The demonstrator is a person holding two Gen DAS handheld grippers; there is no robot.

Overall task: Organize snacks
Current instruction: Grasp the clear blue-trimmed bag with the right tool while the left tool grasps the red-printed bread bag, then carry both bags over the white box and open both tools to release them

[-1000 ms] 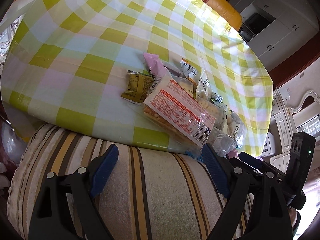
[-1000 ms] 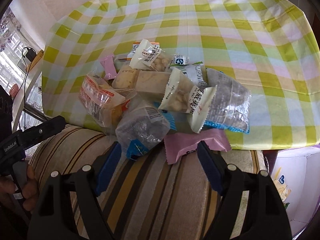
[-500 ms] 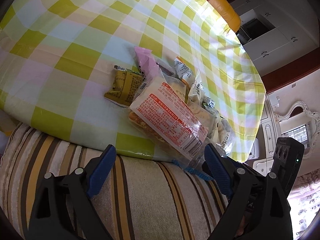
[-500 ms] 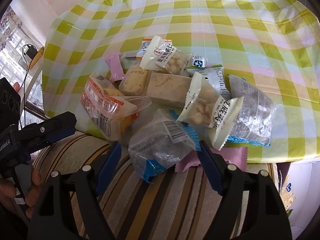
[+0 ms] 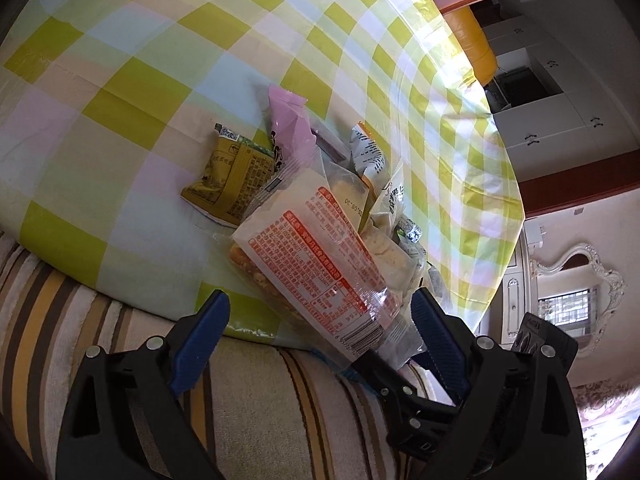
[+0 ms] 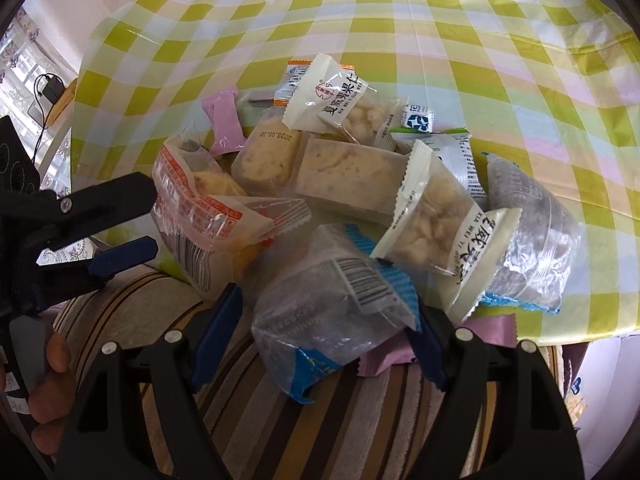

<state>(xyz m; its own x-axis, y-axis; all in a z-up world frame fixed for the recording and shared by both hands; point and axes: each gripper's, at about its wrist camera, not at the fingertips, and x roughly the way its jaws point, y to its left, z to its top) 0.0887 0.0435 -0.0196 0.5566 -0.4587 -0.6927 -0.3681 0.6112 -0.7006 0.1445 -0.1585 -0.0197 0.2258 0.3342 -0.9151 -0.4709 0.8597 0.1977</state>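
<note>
A pile of snack packets lies at the near edge of the checked tablecloth point(image 5: 160, 60). A red-printed packet point(image 5: 316, 256) sits between the fingers of my left gripper point(image 5: 320, 340), which is open around its near end. A yellow packet point(image 5: 230, 178) and a pink packet point(image 5: 290, 128) lie behind it. My right gripper point(image 6: 320, 332) is open around a clear blue-edged packet point(image 6: 328, 312) hanging over the table edge. White nut packets point(image 6: 444, 220) lie beyond. The left gripper point(image 6: 120, 224) shows at the left of the right wrist view, beside the red-printed packet point(image 6: 200, 216).
A striped cushion point(image 5: 260, 408) lies below the table edge, also in the right wrist view point(image 6: 360, 420). White cabinets point(image 5: 560, 112) and an orange seat point(image 5: 472, 44) stand beyond the table's far side. A pink packet point(image 6: 496, 328) hangs at the edge.
Both grippers have moved forward toward the pile. The red-printed packet now lies between the left fingers and the blue-edged packet between the right fingers. Both stayed open.
</note>
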